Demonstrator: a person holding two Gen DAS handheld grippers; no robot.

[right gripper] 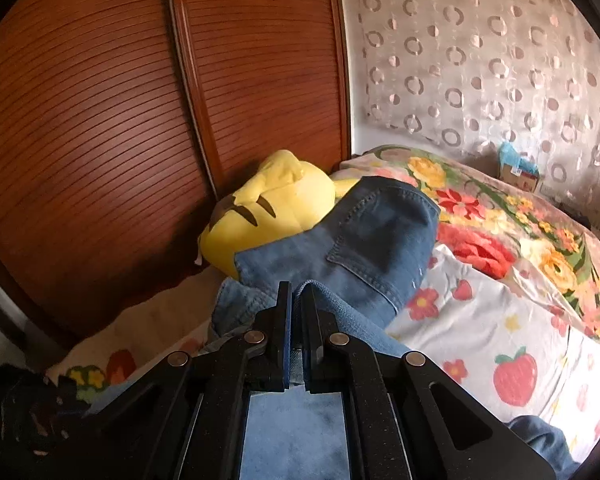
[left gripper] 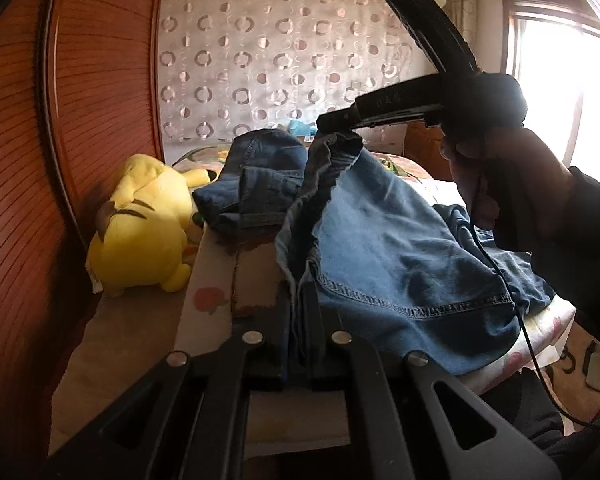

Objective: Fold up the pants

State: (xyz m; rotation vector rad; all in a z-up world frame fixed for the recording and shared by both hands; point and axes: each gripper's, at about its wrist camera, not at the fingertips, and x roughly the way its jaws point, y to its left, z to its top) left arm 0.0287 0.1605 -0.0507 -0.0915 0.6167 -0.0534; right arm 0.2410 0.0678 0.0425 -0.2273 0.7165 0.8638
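A pair of blue denim pants (left gripper: 400, 248) lies across the bed, with one edge lifted. In the left wrist view my left gripper (left gripper: 300, 292) is shut on the near fabric edge beside a stitched hem. My right gripper (left gripper: 330, 124), held by a hand in a dark sleeve, pinches the raised, bunched edge higher up. In the right wrist view the right gripper (right gripper: 297, 296) is shut on denim (right gripper: 296, 432), which hangs beneath it. Ahead lies more denim (right gripper: 360, 240) with a back pocket; whether it belongs to the same pair I cannot tell.
A yellow plush toy (left gripper: 140, 224) rests against the slatted wooden wardrobe door (left gripper: 80, 120), also the plush toy (right gripper: 268, 208). A flowered blanket (right gripper: 500, 216) and a strawberry-print sheet (right gripper: 480, 340) cover the bed. A patterned curtain (left gripper: 280, 60) hangs behind. A cable (left gripper: 516, 312) trails from the right gripper.
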